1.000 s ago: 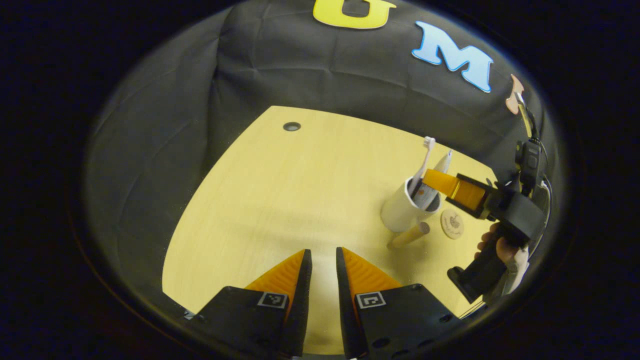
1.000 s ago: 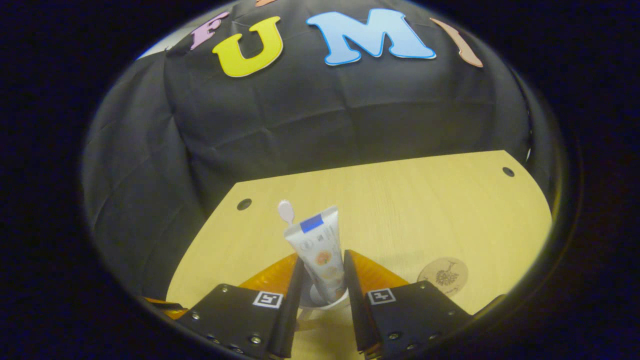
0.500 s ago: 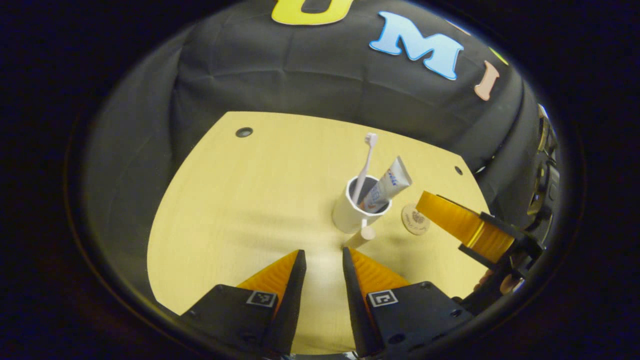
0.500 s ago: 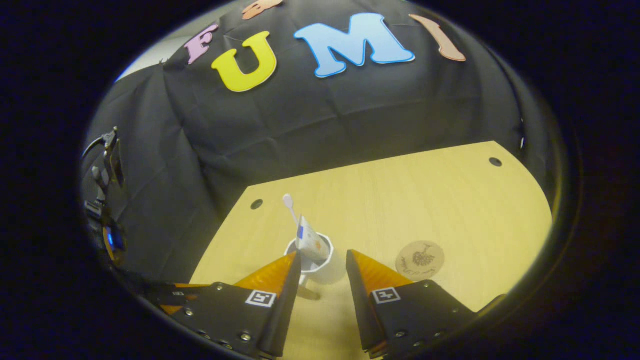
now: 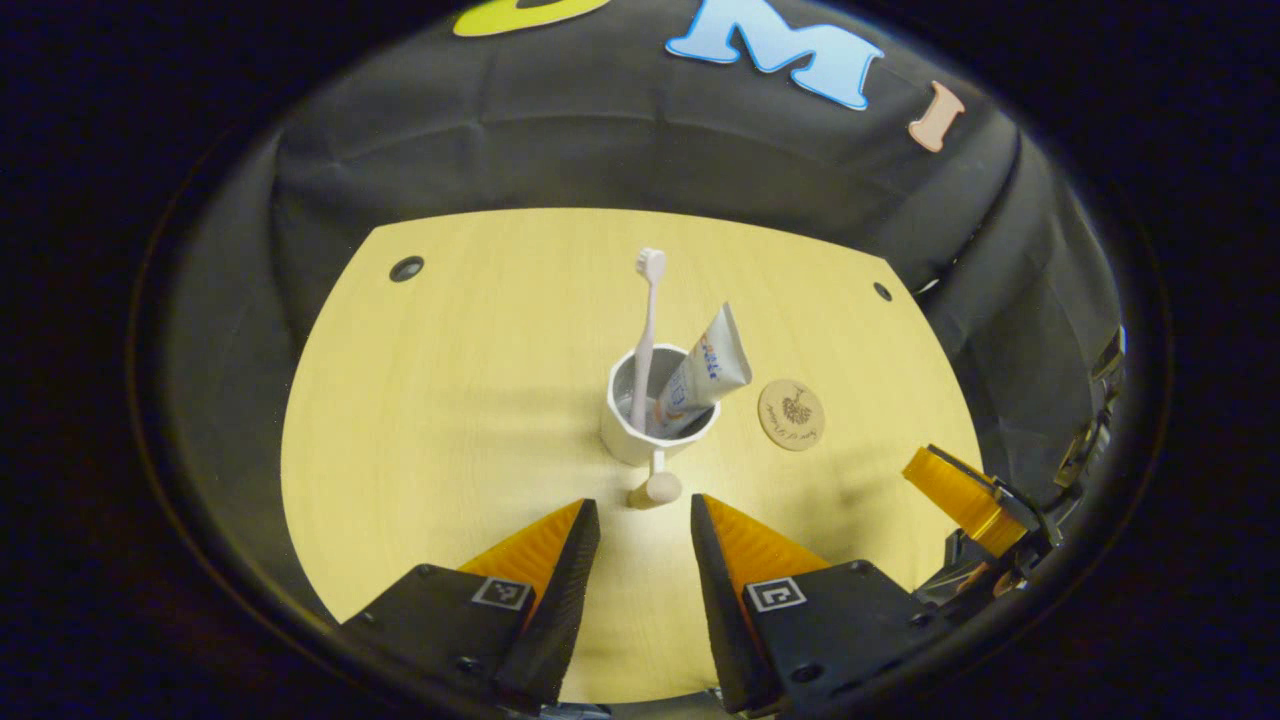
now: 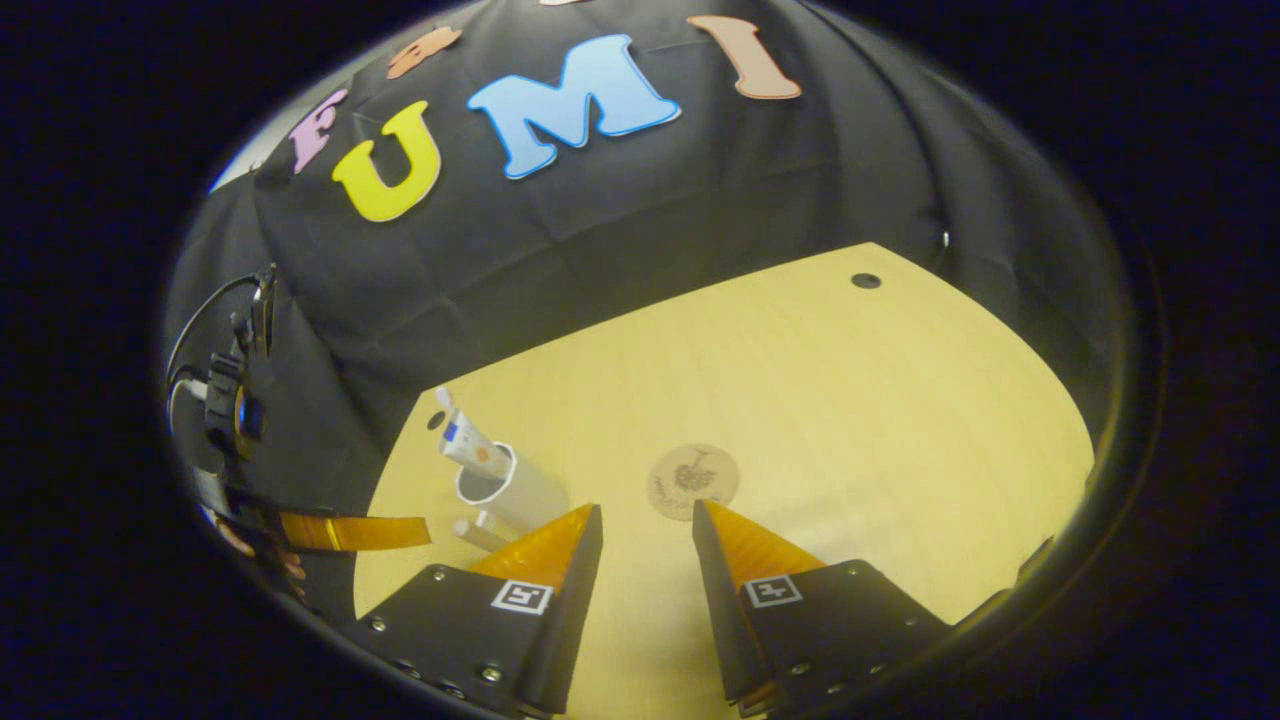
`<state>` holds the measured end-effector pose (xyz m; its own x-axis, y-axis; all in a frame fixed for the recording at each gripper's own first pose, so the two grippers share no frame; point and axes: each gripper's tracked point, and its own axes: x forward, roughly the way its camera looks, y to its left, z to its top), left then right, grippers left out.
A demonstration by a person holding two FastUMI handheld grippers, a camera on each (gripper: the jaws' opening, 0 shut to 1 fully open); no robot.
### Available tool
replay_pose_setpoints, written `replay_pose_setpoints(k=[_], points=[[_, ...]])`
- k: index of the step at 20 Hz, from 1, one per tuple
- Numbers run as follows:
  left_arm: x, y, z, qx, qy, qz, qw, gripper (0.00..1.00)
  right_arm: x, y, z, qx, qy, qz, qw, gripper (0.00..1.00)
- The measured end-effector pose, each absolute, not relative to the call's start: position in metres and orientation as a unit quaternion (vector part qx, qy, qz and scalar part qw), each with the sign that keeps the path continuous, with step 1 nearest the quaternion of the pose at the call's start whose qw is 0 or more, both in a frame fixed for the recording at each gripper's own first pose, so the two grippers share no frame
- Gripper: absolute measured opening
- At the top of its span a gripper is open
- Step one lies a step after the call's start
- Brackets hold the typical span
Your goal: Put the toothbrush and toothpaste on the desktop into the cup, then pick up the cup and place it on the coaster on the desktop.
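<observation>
Two items, brush and paste, stood in the cup mid-desk, coaster beside; both grippers spread, empty

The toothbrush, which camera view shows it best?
The left gripper view. There the toothbrush stands nearly upright in the cup, unobstructed from bristle head to rim, beside the toothpaste. In the right gripper view the cup sits small near the left edge, and just a pale tip pokes up behind the toothpaste.
</observation>
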<state>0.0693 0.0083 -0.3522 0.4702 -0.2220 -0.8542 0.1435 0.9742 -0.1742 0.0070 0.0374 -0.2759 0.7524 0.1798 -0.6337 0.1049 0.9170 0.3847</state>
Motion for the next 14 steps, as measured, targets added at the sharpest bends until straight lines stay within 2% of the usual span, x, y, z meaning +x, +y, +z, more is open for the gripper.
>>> replay_pose_setpoints(k=[7,14], points=[[0.091,-0.012,-0.379,-0.006,0.538,-0.106,0.836,0.63,-0.01,-0.019,-0.284,0.225,0.353,-0.042,0.907,0.55],[0.102,-0.007,-0.413,0.018,0.585,-0.088,0.806,0.64,-0.016,-0.032,-0.298,0.232,0.373,-0.057,0.897,0.55]])
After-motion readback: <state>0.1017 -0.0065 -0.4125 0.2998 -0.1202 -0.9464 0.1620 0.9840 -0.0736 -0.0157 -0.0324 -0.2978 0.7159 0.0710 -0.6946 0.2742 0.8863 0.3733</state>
